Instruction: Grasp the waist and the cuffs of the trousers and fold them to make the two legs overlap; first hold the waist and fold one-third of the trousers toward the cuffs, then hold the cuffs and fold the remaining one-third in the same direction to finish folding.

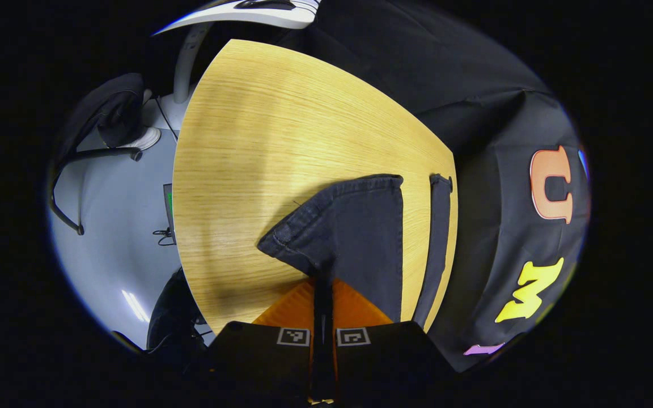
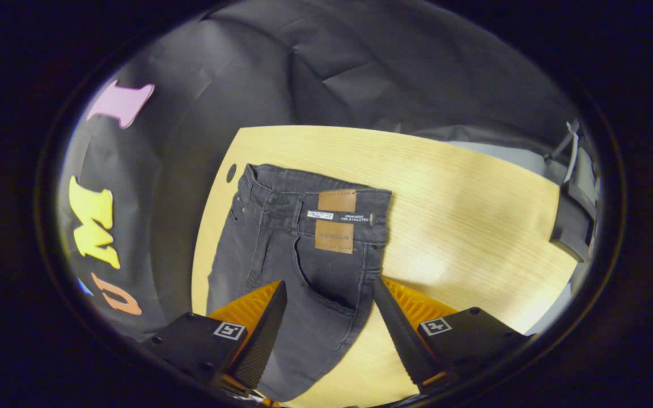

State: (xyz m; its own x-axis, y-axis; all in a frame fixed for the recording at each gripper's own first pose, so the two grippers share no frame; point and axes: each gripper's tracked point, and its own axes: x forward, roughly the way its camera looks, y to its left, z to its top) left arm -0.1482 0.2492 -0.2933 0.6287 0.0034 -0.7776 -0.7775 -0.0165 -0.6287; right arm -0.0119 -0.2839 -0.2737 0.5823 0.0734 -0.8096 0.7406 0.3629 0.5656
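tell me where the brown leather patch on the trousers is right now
In the right gripper view the brown patch sits on the waistband of the trousers, lying on the wooden table, ahead of the open right gripper.

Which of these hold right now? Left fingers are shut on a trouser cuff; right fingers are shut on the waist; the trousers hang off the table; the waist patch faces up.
1. Left gripper is shut on a cuff: true.
2. Right gripper is shut on the waist: false, its fingers stand open above the trousers.
3. The trousers hang clear of the table: false, the waist end lies on it.
4. The patch faces up: true.
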